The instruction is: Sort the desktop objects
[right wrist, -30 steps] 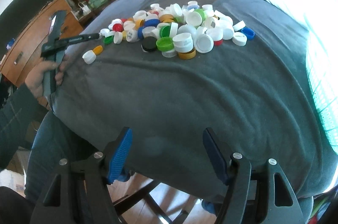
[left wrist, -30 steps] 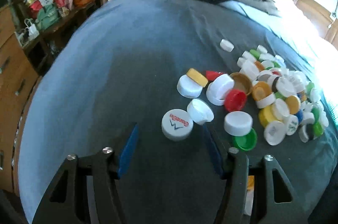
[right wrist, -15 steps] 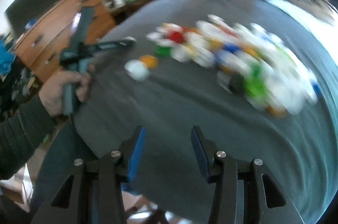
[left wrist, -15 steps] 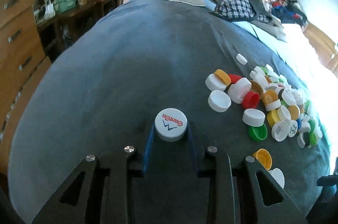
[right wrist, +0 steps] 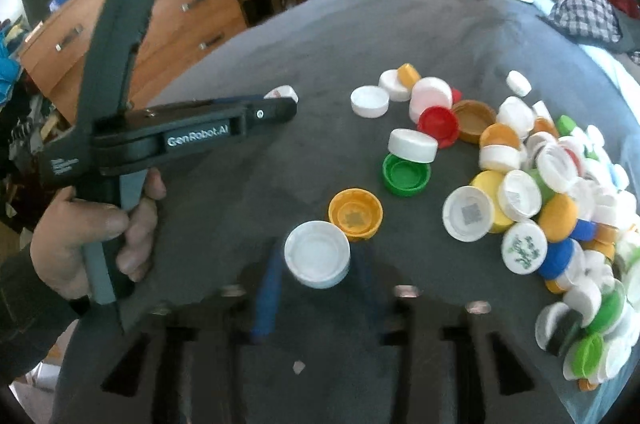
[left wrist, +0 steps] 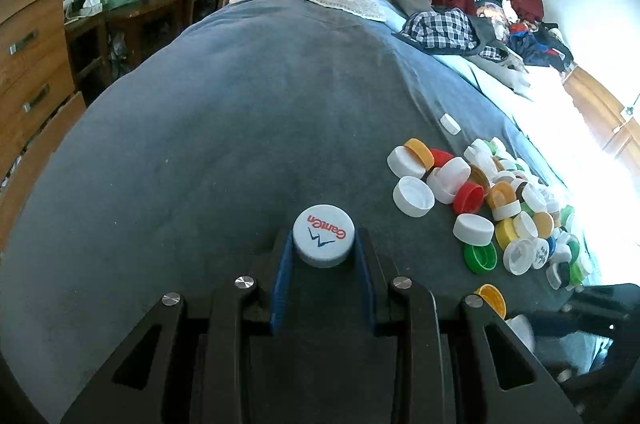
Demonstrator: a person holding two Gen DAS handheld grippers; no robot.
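Since the earlier frames the left gripper has travelled away from the heap and closed its blue pads on the white cap printed with red lettering, which was lying loose ahead of open jaws a second ago; the right gripper has swung in from the bare near edge of the grey blanket to the edge of the heap, and its jaws have just been closing around an upturned white cap; the pads are sitting on either side of that cap, but the blur is making it impossible to say whether they are pressing it yet; the left one is holding its cap firmly, with the cap sitting between the pads just over the blanket, apart from the others; an upturned orange cap is lying just beyond the right gripper's cap, touching or nearly touching it, and a green cap with a white one leaning on it is lying further on; the main pile of bottle caps, mixed white, yellow, blue, green and red, is lying unsorted to the right; the person's hand is squeezing the left tool's trigger; judging from this, the sorting is only beginning, since no separate colour groups are showing anywhere on the blanket and almost every cap is remaining to be moved.
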